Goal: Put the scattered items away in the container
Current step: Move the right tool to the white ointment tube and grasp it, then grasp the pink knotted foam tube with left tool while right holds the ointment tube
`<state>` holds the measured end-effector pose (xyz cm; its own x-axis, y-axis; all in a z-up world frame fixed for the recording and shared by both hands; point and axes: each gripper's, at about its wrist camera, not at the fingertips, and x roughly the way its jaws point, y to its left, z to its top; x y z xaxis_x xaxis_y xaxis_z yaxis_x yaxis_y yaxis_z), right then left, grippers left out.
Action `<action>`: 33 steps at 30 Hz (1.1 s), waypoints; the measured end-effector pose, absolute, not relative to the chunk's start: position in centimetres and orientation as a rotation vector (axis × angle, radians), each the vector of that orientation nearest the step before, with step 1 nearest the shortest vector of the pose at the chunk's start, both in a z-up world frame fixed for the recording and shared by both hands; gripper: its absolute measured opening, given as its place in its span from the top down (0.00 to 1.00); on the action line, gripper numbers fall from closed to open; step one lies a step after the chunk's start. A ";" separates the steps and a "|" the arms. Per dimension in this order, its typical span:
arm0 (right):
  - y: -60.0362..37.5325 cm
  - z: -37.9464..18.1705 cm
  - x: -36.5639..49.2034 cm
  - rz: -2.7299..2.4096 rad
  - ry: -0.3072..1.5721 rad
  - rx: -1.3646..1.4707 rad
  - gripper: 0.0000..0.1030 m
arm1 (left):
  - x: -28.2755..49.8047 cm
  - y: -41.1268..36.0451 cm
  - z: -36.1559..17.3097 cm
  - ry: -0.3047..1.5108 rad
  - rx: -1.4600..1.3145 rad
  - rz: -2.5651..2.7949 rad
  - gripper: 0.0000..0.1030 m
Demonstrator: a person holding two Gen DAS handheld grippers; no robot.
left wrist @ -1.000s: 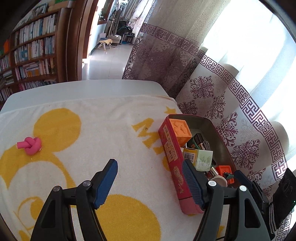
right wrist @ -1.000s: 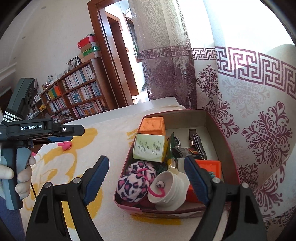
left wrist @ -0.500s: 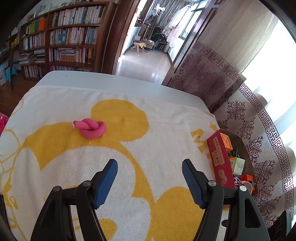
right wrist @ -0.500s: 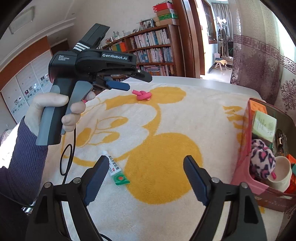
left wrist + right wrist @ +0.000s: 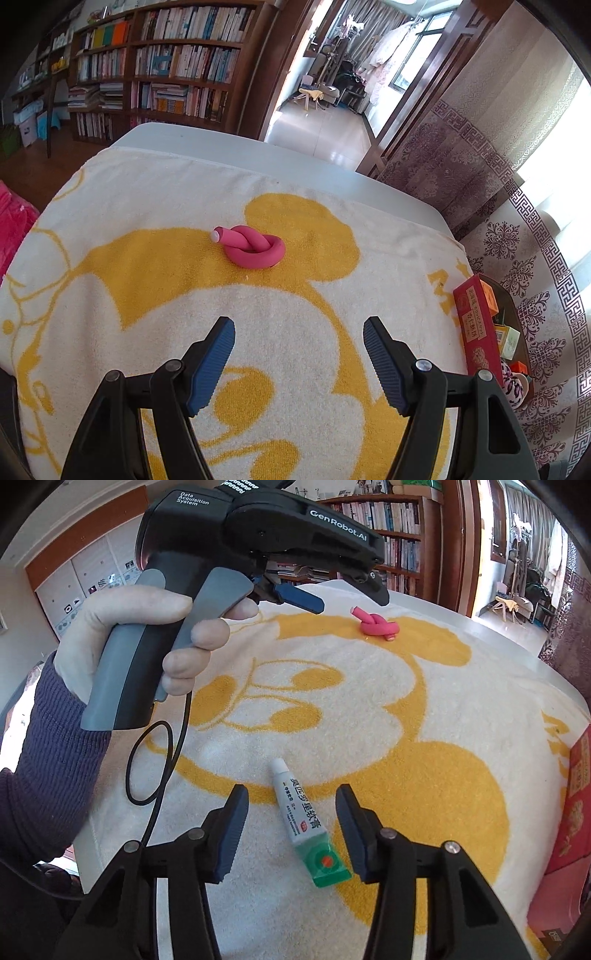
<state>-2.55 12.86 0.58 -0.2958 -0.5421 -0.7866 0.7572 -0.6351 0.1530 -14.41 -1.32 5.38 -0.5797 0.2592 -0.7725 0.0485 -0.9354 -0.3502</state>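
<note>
A pink knotted foam roller (image 5: 253,248) lies on the yellow-and-white towel ahead of my open, empty left gripper (image 5: 299,334); it also shows far off in the right wrist view (image 5: 378,625). A white and green ointment tube (image 5: 304,821) lies on the towel between the spread fingers of my open right gripper (image 5: 291,805). The red container (image 5: 476,325) stands at the towel's right edge with several items inside; its red wall also shows in the right wrist view (image 5: 574,805).
The left hand-held gripper body (image 5: 229,554) and its cable (image 5: 155,760) hang over the towel's left part in the right wrist view. The table's far edge (image 5: 258,151), a bookshelf (image 5: 166,74) and patterned curtains (image 5: 517,221) lie beyond.
Both grippers have swung left away from the container. The left now faces the pink roller, closer than before. The right has come down over the ointment tube, which now lies between its fingers.
</note>
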 end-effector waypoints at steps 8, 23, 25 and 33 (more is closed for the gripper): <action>10.9 -1.1 -3.0 -1.957 0.473 1.101 0.67 | -14.7 -2.8 3.9 -0.555 -1.425 2.647 0.28; 14.2 -0.5 -6.0 -2.150 0.250 1.120 0.80 | -15.6 -2.5 2.5 -0.501 -1.478 2.670 0.29; 15.2 -0.4 -6.6 -2.177 0.187 1.128 0.80 | -16.2 -2.3 2.1 -0.499 -1.508 2.659 0.29; 16.6 0.2 -7.4 -2.218 0.085 1.126 0.80 | -20.6 -1.0 2.6 -0.272 -1.537 2.740 0.29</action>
<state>-7.38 16.62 0.20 -0.4268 -0.5135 -0.7445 0.5692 -0.7922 0.2201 -20.58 -0.97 2.62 -0.5248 0.0734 -0.8481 0.0949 -0.9850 -0.1440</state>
